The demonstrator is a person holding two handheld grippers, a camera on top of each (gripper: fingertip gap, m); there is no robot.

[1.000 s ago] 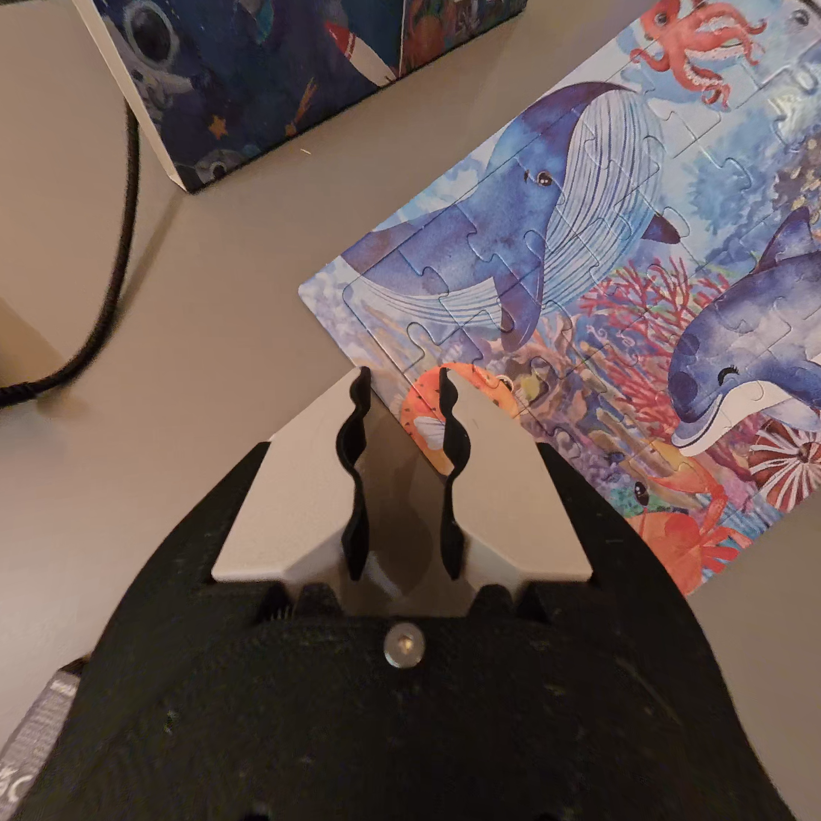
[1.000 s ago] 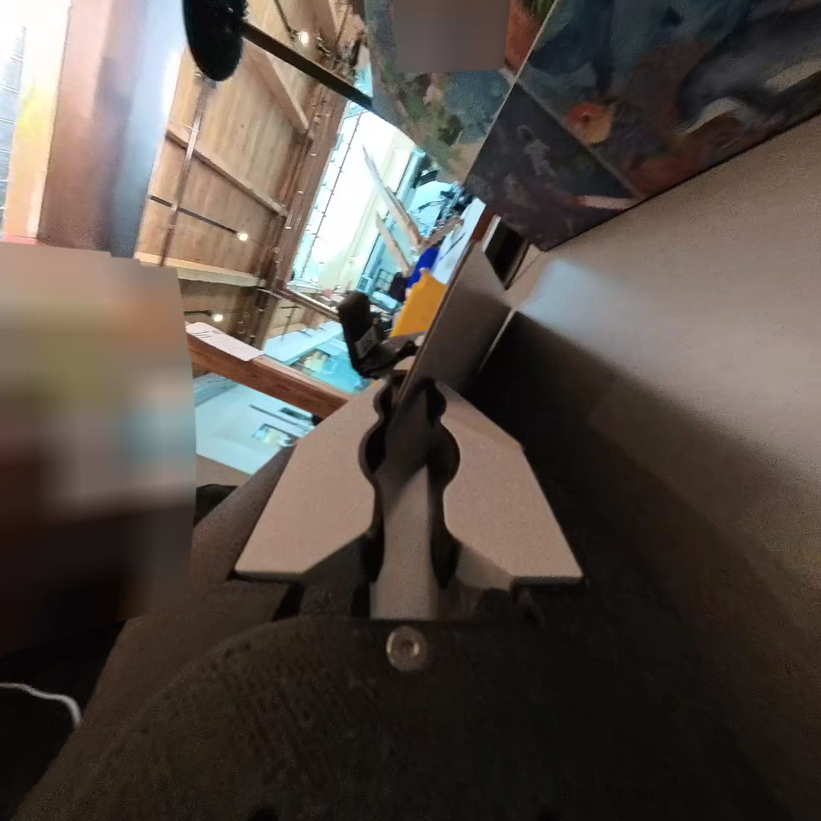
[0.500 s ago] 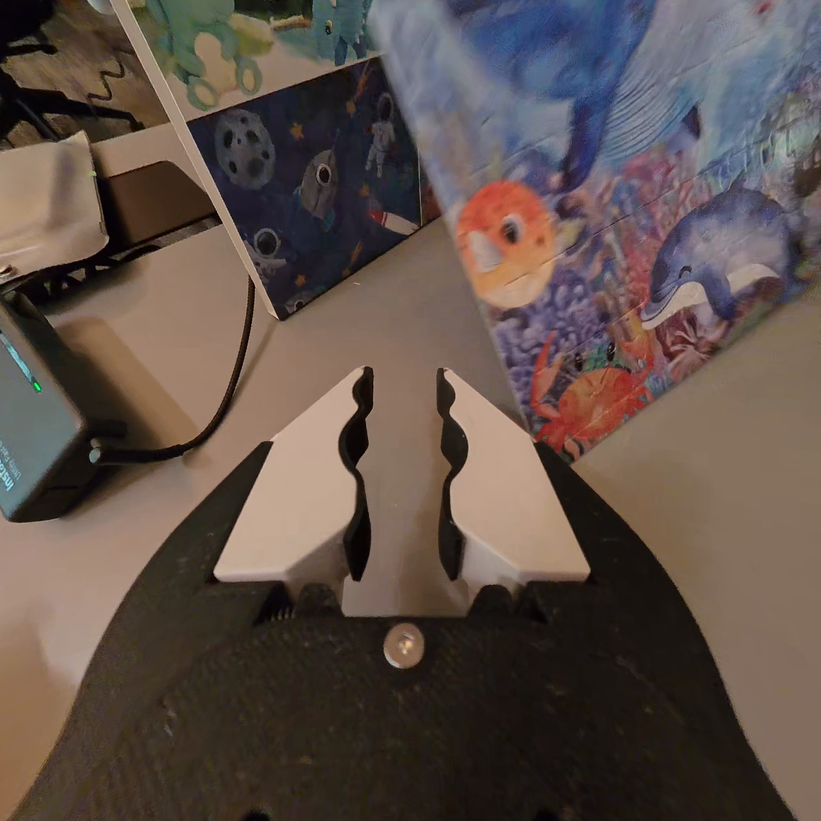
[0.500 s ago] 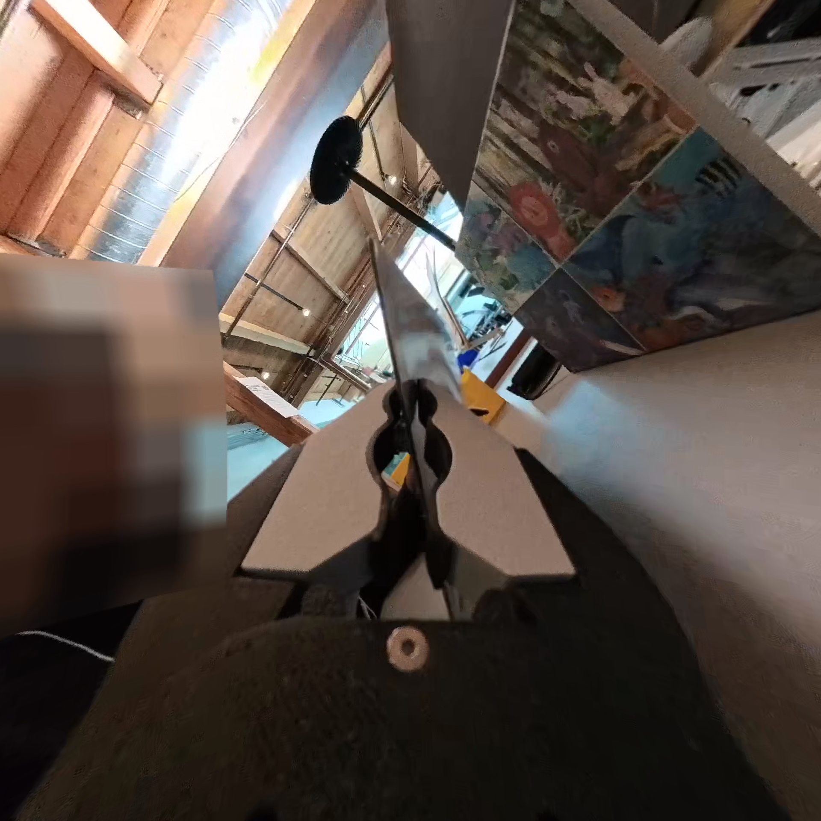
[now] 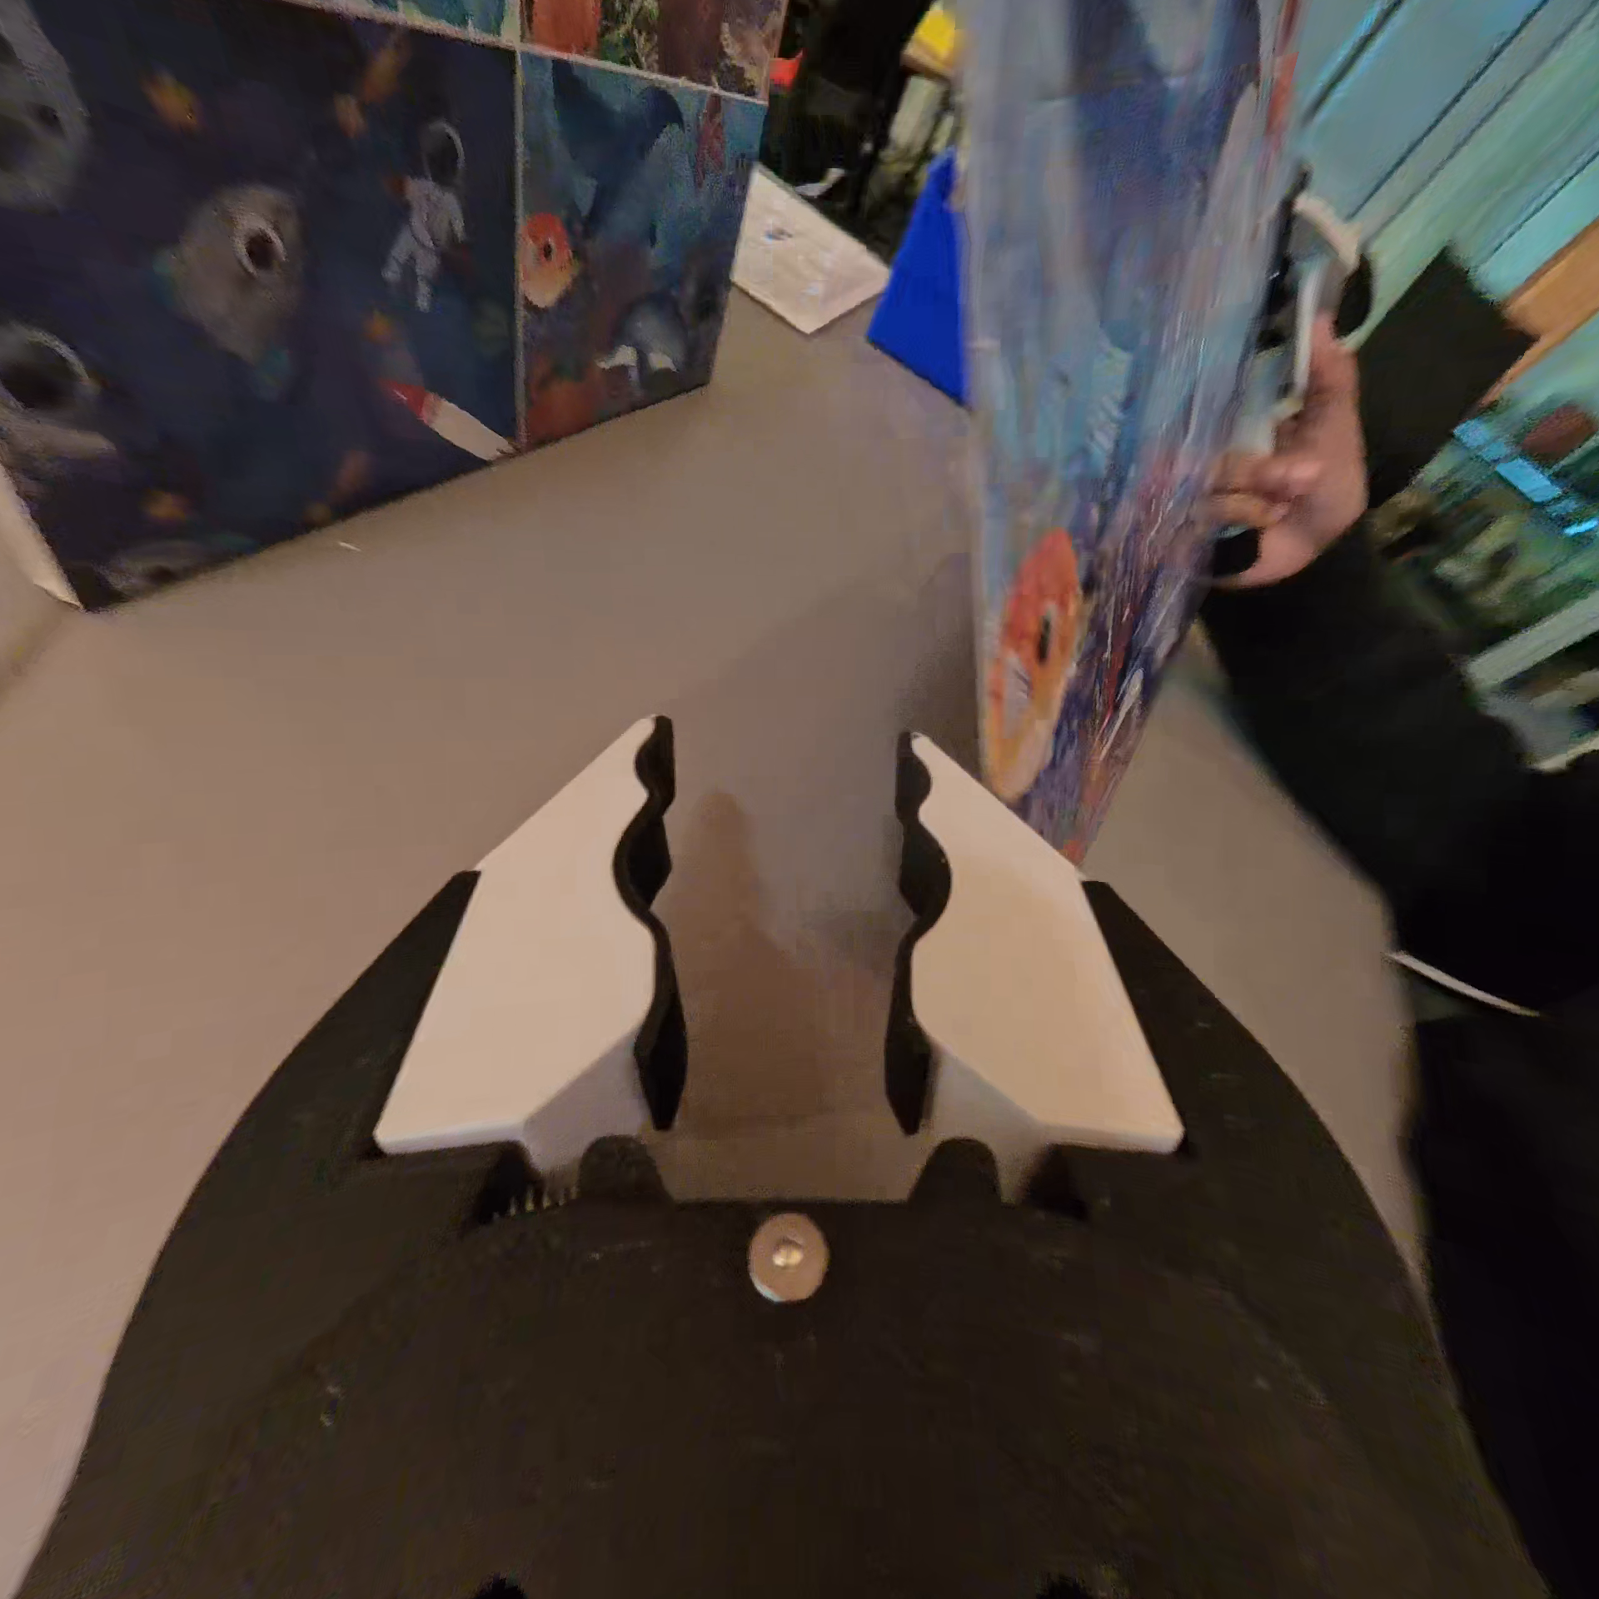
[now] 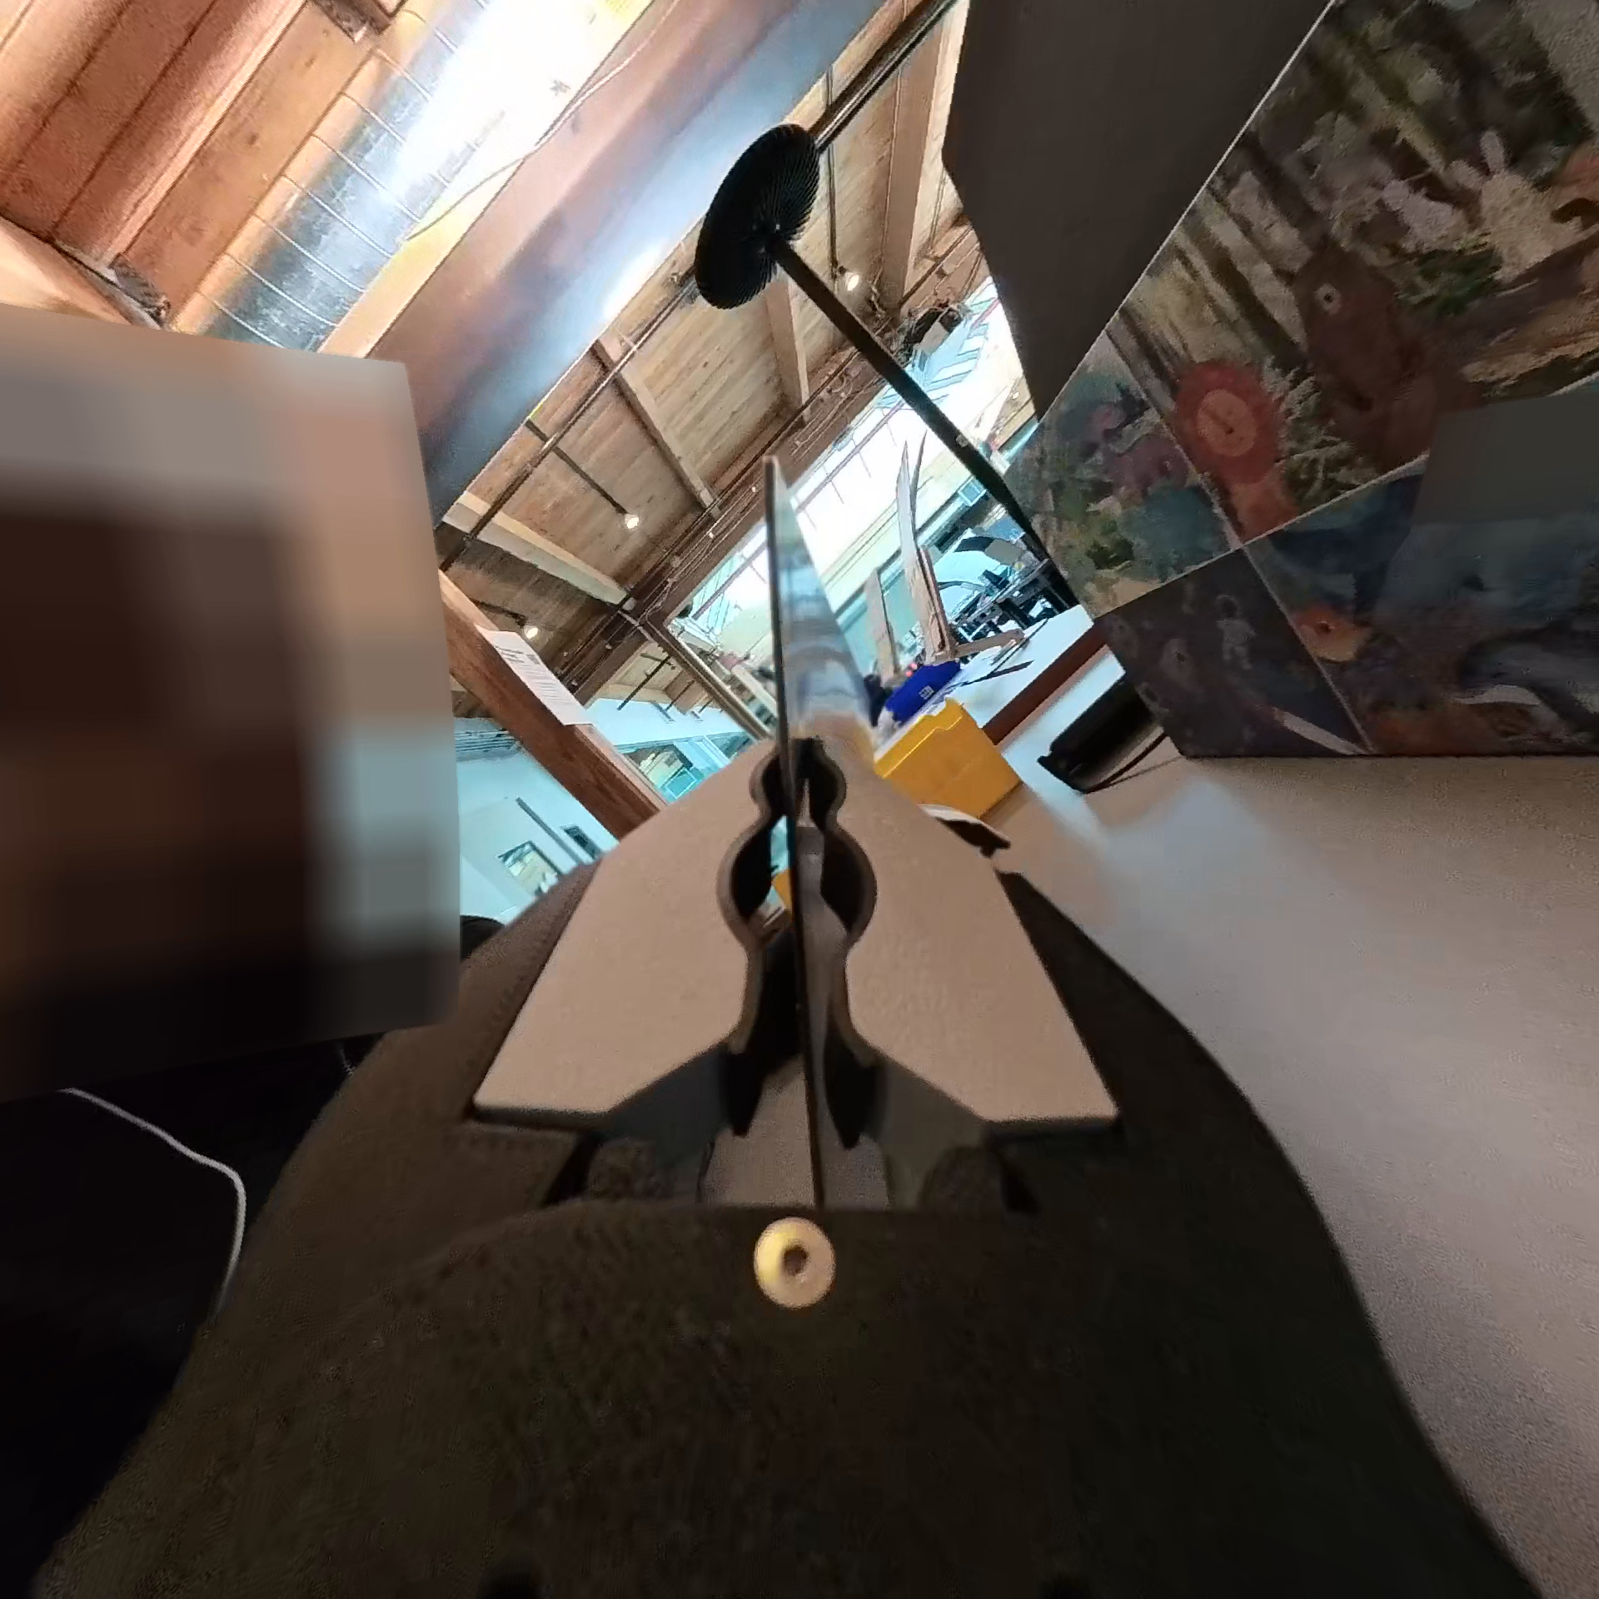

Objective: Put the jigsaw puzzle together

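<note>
2 grippers are in play, and I judge the step to be tipping the jigsaw puzzle (image 5: 1116, 415) on edge over the table (image 5: 536, 623); next I need a controlled tilt. My right gripper (image 6: 800, 753) clamps its border edge-on, while my left gripper (image 5: 783, 735) hovers empty, fingers (image 5: 554, 934) apart, just beside its lower corner.

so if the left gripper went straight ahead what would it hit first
Likely bare grey table: the open left gripper points between the picture-covered puzzle box and the raised puzzle board. Depth is unclear.
</note>
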